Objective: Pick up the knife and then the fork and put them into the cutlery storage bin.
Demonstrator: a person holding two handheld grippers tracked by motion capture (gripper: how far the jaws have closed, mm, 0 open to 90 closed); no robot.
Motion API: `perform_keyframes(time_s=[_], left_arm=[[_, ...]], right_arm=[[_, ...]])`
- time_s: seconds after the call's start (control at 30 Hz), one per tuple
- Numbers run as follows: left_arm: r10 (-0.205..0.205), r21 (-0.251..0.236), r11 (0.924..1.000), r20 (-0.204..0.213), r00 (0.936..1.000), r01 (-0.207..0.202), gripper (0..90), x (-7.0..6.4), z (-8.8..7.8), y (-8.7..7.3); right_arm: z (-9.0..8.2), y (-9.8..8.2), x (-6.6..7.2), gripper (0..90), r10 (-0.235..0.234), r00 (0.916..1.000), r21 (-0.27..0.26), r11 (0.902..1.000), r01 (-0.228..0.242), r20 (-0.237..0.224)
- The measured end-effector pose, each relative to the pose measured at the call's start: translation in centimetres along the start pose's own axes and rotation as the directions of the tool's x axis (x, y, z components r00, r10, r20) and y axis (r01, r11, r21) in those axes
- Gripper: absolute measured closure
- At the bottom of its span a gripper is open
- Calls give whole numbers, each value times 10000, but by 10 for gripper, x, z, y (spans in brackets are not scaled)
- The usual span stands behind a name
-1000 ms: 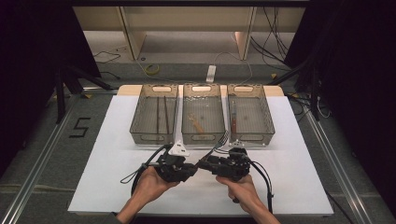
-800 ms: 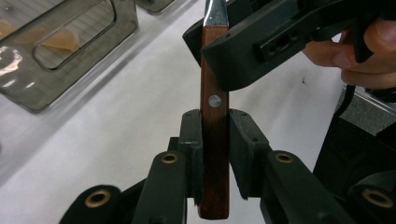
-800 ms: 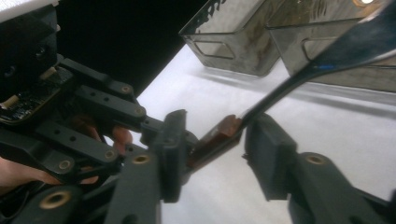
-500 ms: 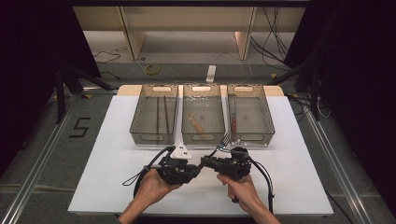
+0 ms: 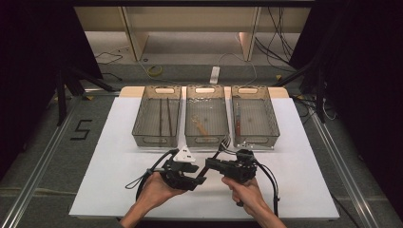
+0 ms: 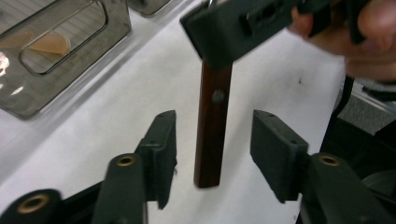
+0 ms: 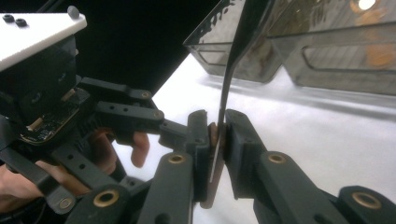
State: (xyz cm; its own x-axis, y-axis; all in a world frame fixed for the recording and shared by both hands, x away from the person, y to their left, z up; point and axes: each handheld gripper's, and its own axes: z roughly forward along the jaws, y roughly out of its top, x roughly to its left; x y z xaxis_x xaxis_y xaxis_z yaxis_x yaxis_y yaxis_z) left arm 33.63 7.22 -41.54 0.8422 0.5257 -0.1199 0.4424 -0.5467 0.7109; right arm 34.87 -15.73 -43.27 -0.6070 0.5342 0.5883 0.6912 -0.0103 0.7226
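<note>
High view: fork [image 5: 222, 144] passed between hands near the table's [image 5: 114, 190] front edge.

Left gripper view: left claw [image 6: 212, 154] just opened, released around the brown wooden handle.

Right gripper view: right claw [image 7: 215, 135] just clenched on that handle; shallow bite could let it pivot.

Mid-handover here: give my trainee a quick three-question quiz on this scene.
1. True or false: the left gripper clamps the wooden-handled utensil.
2. Which one holds the utensil? A: left gripper. B: right gripper.
3. How many bins stand on the table?
Key:
1. False. Its jaws have just been opening and stand apart on either side of the handle.
2. B. Its jaws have just been closing and pinch the utensil.
3. Three.
</note>
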Motion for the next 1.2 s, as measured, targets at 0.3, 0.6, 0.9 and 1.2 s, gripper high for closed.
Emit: perform_keyframes(time_s=[0.3, 0.6, 0.9, 1.2], left_arm=[[-58, -578, 9983, -336, 9994, 38, 302, 15, -14, -11], [-176, -982, 9951, -1047, 9943, 73, 225, 27, -27, -20], [-555, -1147, 9926, -1338, 9895, 401, 201, 34, -35, -30], [-672, -1398, 9892, -1706, 9830, 433, 175, 39, -46, -38]], right_arm=[[-21, 12, -8, 808, -66, 9983, -207, 9998, 79, 584], [-50, 32, -28, 807, 282, 9903, -677, 9975, -191, 1358], [-65, 45, -42, 807, 520, 9813, -918, 9951, -353, 1855], [-79, 66, -58, 807, 733, 9727, -1181, 9918, -480, 2201]])
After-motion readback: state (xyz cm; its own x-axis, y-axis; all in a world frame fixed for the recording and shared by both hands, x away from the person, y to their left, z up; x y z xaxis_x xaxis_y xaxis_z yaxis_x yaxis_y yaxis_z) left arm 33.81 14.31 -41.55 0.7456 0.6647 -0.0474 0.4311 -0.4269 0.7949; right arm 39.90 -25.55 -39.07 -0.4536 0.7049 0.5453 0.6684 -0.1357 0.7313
